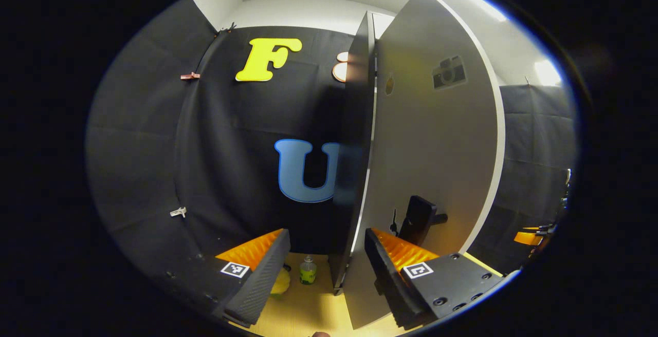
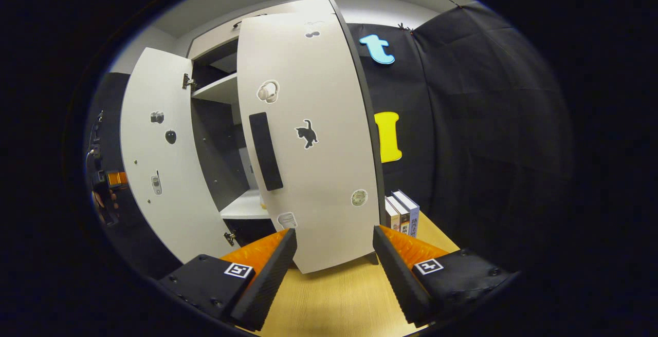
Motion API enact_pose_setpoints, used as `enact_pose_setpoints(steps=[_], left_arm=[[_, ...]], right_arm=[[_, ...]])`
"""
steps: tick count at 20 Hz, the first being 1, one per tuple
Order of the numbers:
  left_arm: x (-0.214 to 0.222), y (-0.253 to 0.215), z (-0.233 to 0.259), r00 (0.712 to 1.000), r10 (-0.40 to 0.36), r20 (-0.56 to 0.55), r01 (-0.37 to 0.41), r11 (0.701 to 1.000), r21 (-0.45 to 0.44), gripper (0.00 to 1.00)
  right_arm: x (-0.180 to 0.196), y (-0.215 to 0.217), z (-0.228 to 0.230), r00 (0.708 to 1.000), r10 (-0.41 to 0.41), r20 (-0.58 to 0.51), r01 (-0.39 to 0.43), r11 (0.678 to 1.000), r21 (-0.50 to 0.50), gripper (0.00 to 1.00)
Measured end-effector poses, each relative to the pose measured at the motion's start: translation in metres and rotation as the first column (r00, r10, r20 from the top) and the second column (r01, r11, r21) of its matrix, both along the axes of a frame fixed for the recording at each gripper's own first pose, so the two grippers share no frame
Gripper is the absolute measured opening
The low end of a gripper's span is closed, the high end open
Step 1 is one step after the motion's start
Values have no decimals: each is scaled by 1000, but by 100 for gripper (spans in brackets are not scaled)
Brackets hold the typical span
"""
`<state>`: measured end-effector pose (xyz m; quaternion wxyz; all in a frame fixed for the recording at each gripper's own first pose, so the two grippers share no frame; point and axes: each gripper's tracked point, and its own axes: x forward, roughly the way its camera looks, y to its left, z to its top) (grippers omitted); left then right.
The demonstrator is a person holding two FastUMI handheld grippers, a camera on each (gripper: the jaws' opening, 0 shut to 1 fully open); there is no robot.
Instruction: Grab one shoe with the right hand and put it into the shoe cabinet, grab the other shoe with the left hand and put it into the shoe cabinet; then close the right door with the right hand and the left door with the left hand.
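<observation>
The right door (image 2: 313, 142) looks nearly closed; the left door (image 1: 432, 136) stands open. It should be pushed flat, with left gripper (image 1: 326, 267) jaws spread and empty.

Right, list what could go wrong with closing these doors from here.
1. The left hand-held gripper straddles the left door's edge with its jaws open; pushing at that angle, the door might slip between them or catch a finger.
2. The right door looks nearly shut while the left stands wide, so the two edges could clash.
3. The bottle beside the cabinet could get knocked over.
</observation>
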<state>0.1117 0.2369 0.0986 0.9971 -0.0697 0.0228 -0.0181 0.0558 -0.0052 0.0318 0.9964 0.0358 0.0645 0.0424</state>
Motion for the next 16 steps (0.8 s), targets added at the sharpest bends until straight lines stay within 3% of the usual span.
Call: enact_pose_setpoints(steps=[5, 11, 16], left_arm=[[-3, -33, 0, 1000, 20, -16, -20, 999, -27, 92], [15, -113, 5, 1000, -1, -8, 1, 1000, -7, 92], [30, -193, 26, 995, 4, 98, -5, 1000, 6, 93]], right_arm=[[6, -23, -3, 1000, 6, -12, -6, 1000, 16, 98], [16, -48, -7, 1000, 20, -20, -19, 999, 33, 98], [20, -70, 2, 999, 41, 1, -41, 998, 41, 98]])
